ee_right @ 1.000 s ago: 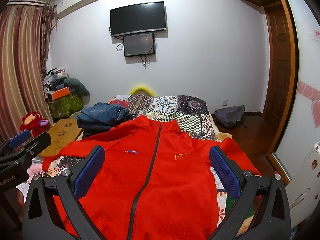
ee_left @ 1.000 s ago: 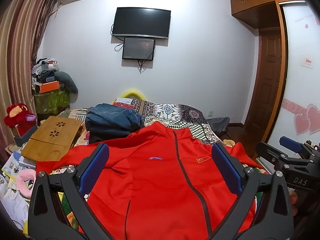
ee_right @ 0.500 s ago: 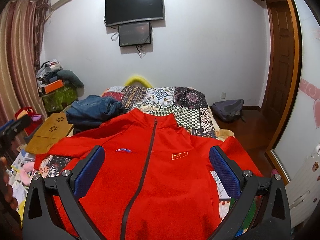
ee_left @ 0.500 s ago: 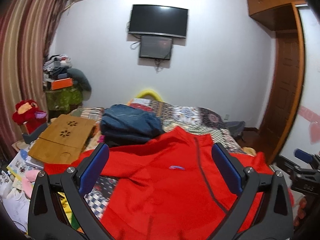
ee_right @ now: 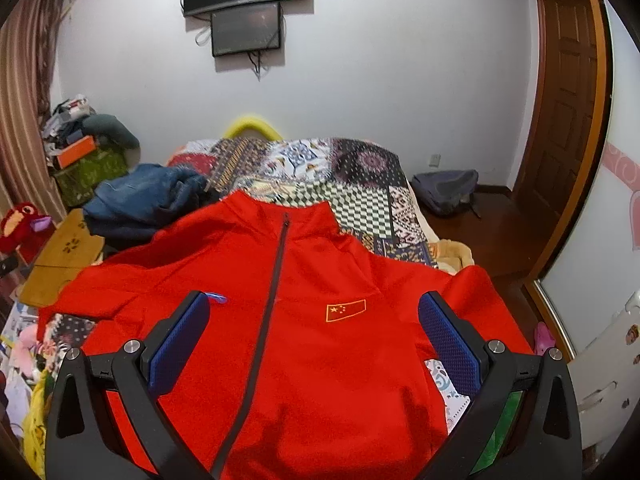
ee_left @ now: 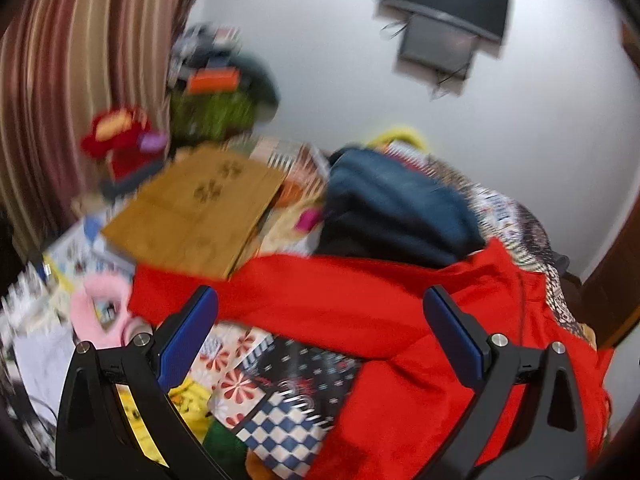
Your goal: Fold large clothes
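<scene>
A large red zip jacket (ee_right: 320, 320) lies front up and spread flat on the patchwork bed cover (ee_right: 360, 192), collar at the far end, both sleeves out to the sides. My right gripper (ee_right: 316, 320) is open and empty, hovering over the jacket's chest. My left gripper (ee_left: 320, 308) is open and empty, above the jacket's left sleeve (ee_left: 280, 292) near the bed's left edge. The left wrist view is blurred by motion.
A pile of blue jeans (ee_right: 148, 196) lies on the bed left of the collar. A wooden lap table (ee_left: 196, 208), a red plush toy (ee_left: 120, 140) and clutter sit left of the bed. A backpack (ee_right: 448, 192) lies on the floor right, by the door (ee_right: 568, 100).
My left gripper has swung left and tilted, from over the jacket's body toward its left sleeve. My right gripper has moved slightly closer over the chest. Both stay open.
</scene>
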Tool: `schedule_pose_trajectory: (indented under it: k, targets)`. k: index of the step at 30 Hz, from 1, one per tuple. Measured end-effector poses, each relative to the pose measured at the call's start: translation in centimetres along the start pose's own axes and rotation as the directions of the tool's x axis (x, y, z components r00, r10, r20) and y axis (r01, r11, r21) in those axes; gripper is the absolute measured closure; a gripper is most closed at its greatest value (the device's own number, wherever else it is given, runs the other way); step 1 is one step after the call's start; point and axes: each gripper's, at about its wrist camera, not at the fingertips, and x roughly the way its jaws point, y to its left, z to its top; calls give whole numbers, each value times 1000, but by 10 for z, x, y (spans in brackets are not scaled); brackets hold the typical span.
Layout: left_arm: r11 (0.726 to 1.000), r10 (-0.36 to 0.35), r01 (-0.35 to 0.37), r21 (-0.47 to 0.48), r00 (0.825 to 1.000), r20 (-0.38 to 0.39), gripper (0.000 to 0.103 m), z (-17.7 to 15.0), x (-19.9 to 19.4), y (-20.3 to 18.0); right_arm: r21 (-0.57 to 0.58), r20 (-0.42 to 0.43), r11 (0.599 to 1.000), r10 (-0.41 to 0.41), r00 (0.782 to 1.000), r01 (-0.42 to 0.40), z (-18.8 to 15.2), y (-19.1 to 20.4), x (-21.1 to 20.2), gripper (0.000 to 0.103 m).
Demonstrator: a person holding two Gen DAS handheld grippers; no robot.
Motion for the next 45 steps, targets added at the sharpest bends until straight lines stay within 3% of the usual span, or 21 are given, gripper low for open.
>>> schedule_pose_trajectory:
  k: [3, 7, 8, 10, 16, 19, 20, 22, 24, 25, 28, 30, 36, 40, 45]
  targets:
    - [992, -54, 39, -119, 991, -123, 0, -6, 36, 36, 10, -41, 1000, -7, 999, 7, -3, -1, 13, 0]
    - [945, -169, 88, -315, 956, -240, 4, -22, 83, 81, 17, -93, 1000, -5, 996, 6, -2, 0, 28, 0]
    - [926, -203, 102, -363, 946, -253, 10, -26, 93, 92, 16, -109, 1000, -6, 994, 8, -3, 1, 32, 0]
    - [888, -263, 121, -444, 925, -275, 11, -36, 111, 110, 11, -127, 1000, -11, 992, 13, -2, 3, 39, 0]
    - [778, -371, 140, -612, 889, -268, 16, -49, 149, 141, -19, -161, 999, -31, 987, 28, -1, 10, 54, 0]
    - [734, -404, 144, -664, 879, -255, 26, -45, 169, 149, -32, -167, 999, -40, 985, 35, 0, 14, 60, 0]
    - [734, -401, 146, -664, 882, -249, 27, -43, 172, 151, -35, -169, 999, -42, 985, 36, 1, 15, 61, 0]
    - [761, -364, 137, -634, 899, -243, 31, -34, 174, 150, -36, -175, 999, -42, 984, 36, 2, 15, 64, 0]
    - [809, -302, 104, -578, 918, -256, 46, -24, 176, 148, -37, -177, 999, -44, 983, 38, 2, 15, 65, 0]
    - [827, -279, 92, -555, 924, -262, 50, -22, 178, 146, -38, -178, 999, -45, 983, 39, 2, 15, 65, 0]
    - [889, -170, 18, -458, 941, -293, 74, -13, 184, 139, -38, -177, 998, -46, 983, 40, 3, 16, 65, 0]
    - [914, -115, -16, -406, 948, -296, 89, -9, 183, 133, -39, -171, 998, -45, 984, 39, 4, 15, 64, 0]
    - [965, -13, -41, -259, 978, -207, 95, 14, 152, 100, -26, -153, 999, -38, 988, 34, 7, 9, 58, 0]
    - [992, -21, 9, -129, 996, -90, 97, 40, 120, 57, -18, -138, 999, -36, 990, 34, 6, 6, 52, 0]
    - [994, -105, 105, 30, 994, 23, 98, 66, 75, -16, -13, -125, 999, -34, 992, 33, 5, -2, 48, 0]
